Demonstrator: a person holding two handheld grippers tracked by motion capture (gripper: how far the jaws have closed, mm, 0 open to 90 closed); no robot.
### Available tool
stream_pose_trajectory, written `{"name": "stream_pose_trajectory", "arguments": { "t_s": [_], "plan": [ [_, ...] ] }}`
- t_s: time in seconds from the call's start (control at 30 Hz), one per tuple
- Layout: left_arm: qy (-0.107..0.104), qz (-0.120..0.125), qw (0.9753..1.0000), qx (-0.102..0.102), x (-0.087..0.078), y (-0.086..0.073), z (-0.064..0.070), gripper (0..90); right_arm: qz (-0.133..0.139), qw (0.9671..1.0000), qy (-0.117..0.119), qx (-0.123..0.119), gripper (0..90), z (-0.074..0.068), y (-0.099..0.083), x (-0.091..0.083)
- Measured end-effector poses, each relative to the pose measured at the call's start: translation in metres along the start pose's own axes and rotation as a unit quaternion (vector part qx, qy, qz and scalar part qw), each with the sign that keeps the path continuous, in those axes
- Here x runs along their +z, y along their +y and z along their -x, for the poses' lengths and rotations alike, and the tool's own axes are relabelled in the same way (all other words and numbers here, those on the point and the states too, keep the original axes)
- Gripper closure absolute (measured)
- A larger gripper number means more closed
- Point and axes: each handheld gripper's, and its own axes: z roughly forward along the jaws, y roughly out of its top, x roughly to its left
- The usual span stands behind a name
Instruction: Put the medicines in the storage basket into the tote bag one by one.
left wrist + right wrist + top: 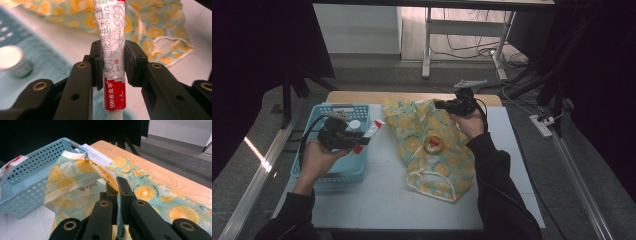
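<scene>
My left gripper (pixel 362 141) (pixel 114 66) is shut on a red and white ointment tube (pixel 113 53) (pixel 370 132), held over the right edge of the blue basket (pixel 309 170). A fabric bag printed with oranges (pixel 437 155) (pixel 150 192) lies on the white table top. My right gripper (pixel 441 104) (pixel 117 186) is shut on the bag's upper edge and holds that edge lifted near the table's far side. A small roll of tape (pixel 433 145) rests on the bag.
Inside the blue basket (pixel 27 182) stands a small white-capped jar (pixel 354 125) (pixel 13 61). The wooden table edge (pixel 362 96) runs along the back. A desk frame and cables stand on the floor beyond; a power strip (pixel 541 125) lies right.
</scene>
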Motion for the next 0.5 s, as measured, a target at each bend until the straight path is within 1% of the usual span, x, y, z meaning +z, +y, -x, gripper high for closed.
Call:
{"name": "stream_pose_trajectory", "arguments": {
  "t_s": [0.07,0.1,0.17,0.23,0.33,0.43,0.5],
  "plan": [
    [-0.009,-0.005,0.9999,0.012,0.008,0.007,0.008,70.7,0.0,1.0,0.0,-0.001,89.4,-0.001,0.001,-0.001],
    [-0.013,-0.006,0.9998,0.014,0.011,0.009,0.011,70.7,0.001,1.0,0.0,-0.001,89.4,-0.001,0.002,-0.001],
    [-0.023,-0.012,0.9994,0.025,0.022,0.017,0.019,70.7,0.001,1.0,0.0,-0.002,89.4,-0.001,0.002,-0.001],
    [-0.028,-0.019,0.9988,0.034,0.032,0.023,0.026,70.7,0.003,1.0,0.0,-0.002,89.4,-0.001,0.003,-0.002],
    [-0.037,-0.025,0.998,0.045,0.047,0.032,0.036,70.7,0.003,1.0,-0.001,-0.002,89.4,-0.001,0.003,-0.003],
    [-0.051,-0.03,0.9968,0.053,0.062,0.041,0.046,70.7,0.003,1.0,-0.001,-0.003,89.4,-0.001,0.004,-0.003],
    [-0.053,-0.036,0.9962,0.06,0.072,0.045,0.052,70.7,0.004,1.0,-0.001,-0.001,89.4,-0.001,0.004,-0.003]
  ]
}}
